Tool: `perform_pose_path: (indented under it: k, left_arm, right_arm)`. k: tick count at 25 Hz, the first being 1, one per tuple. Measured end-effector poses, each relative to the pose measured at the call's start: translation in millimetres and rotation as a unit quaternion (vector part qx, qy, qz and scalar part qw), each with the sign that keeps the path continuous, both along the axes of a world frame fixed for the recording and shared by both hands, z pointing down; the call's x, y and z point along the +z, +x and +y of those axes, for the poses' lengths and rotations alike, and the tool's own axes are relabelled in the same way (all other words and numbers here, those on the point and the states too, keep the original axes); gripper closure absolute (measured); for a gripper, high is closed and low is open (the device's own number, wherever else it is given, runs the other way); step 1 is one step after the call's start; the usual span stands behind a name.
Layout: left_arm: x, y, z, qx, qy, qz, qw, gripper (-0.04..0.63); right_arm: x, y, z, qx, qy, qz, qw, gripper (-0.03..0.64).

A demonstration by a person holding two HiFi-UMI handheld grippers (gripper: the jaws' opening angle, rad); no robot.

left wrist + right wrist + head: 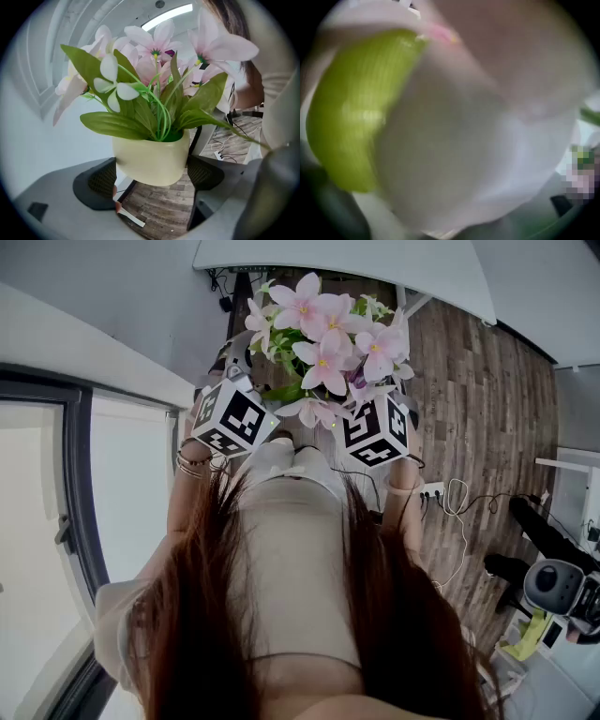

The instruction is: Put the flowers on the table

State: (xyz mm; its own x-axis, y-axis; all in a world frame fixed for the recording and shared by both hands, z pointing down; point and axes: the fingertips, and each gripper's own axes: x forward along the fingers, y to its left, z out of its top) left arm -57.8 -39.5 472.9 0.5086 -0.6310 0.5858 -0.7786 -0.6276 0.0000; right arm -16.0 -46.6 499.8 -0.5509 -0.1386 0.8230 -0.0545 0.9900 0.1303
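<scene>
Head view: the flowers (pixel 323 334), pink blooms over green leaves, were held up in the air in front of the person's chest. We noted the left gripper (pixel 239 409) at the lower left of the bunch and the right gripper (pixel 370 423) at its lower right, each showing its marker cube. Both sets of fingers were hidden under the blooms from here. A white tabletop (pixel 347 263) ran along the top of the frame, just past the flowers, and they were not on it. Wooden floor (pixel 487 399) lay to the right, with white cables (pixel 455 507) on it.

Left gripper view: the flowers stood upright in a pale yellow-green pot (pixel 152 161). We saw the fingers (pixel 101 180) spread wide, with the pot pinched between the two dark pads, one touching each side. The pot hung clear of the floor planks below it.

Right gripper view: a blurred pale petal (pixel 478 140) filled nearly the whole frame, pressed close to the lens, with a green leaf (pixel 347 117) at its left. We could not tell how this gripper's fingers stood, since no view showed them.
</scene>
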Motion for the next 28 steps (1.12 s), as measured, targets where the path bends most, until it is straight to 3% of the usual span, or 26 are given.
perform_pose_path:
  k: [28]
  left_arm:
    - [2,4,-11,0.012,0.027,0.005,0.9995,0.124]
  right_arm:
    - [1,5,-11,0.014,0.038,0.004,0.999,0.187]
